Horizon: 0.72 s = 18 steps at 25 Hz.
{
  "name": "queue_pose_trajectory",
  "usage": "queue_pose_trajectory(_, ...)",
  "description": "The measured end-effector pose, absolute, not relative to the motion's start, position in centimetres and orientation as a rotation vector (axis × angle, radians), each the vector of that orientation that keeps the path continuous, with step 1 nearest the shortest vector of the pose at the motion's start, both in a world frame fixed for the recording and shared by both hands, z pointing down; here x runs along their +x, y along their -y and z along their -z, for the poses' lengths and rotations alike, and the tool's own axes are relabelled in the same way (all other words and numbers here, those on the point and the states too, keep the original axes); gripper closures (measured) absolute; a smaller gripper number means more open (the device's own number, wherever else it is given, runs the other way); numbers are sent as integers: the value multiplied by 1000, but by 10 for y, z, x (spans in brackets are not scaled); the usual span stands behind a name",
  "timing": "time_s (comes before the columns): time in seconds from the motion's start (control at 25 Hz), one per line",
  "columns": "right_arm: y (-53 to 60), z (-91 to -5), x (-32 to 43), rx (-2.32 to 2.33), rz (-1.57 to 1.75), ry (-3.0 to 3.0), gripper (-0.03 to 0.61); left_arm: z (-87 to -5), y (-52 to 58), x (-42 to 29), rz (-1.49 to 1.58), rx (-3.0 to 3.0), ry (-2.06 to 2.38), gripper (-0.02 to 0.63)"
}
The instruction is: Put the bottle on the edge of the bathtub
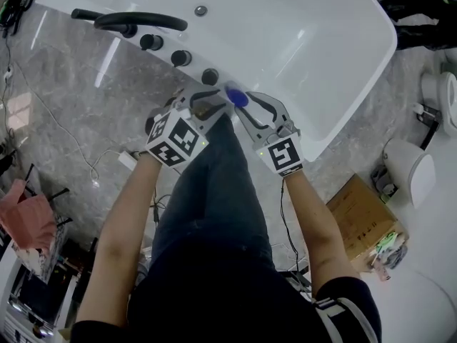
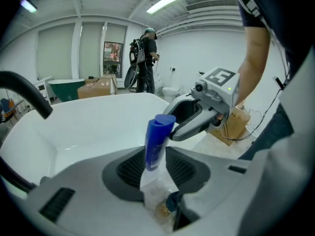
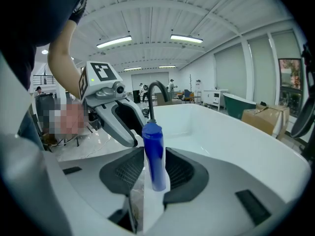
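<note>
1. A white bathtub (image 1: 335, 41) is seen across the top of the head view. Its near rim (image 1: 285, 131) runs diagonally from upper left to right of centre. A black faucet (image 1: 139, 21) and a row of black knobs (image 1: 181, 57) are mounted along that rim.
2. The blue bottle (image 1: 237, 97) is found at centre frame, over the rim, just lower right of the last knob. It is stood cap end up, and its base is seen against white in both gripper views.
3. The left gripper (image 1: 218, 104) is held in from the lower left. In the left gripper view its ribbed pads (image 2: 129, 170) are laid against both sides of the bottle's lower part, so the bottle is pinched. The bottle's top is tipped slightly right in that view.
4. The right gripper (image 1: 250, 109) is brought in from the lower right, its tips just beside the bottle. In the right gripper view the jaws are spread and the bottle stands between them. A sliver of white is shown at the bottle's lower left, and no squeeze is noted.
5. A grey marbled floor (image 1: 78, 113) is noted at left, and a cardboard box (image 1: 360, 220) at lower right.
</note>
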State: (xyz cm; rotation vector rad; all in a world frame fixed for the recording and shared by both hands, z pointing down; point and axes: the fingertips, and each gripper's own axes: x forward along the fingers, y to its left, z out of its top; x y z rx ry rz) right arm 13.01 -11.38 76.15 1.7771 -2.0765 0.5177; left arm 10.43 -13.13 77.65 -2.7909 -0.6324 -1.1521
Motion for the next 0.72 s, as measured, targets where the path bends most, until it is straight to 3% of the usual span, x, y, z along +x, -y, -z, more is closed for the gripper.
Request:
queue_pose_trajectory(0.2,109,-721,133,1860,-503,2062,433,-740,144,95,1043,-2817,486,517)
queue_pose_trajectory(0.32,114,-689,134,1904,-430,2052,497,-707,155,90,936,-2875,365,612)
queue_pose_trajectory(0.48,125,-642,129,1984,-383,2063,557,-656,165,76,792,-2941,223,612)
queue_pose_trajectory(0.72,154,-566,114,1994,-262,2119,563,-567,192,42,560,-2978,-64,612)
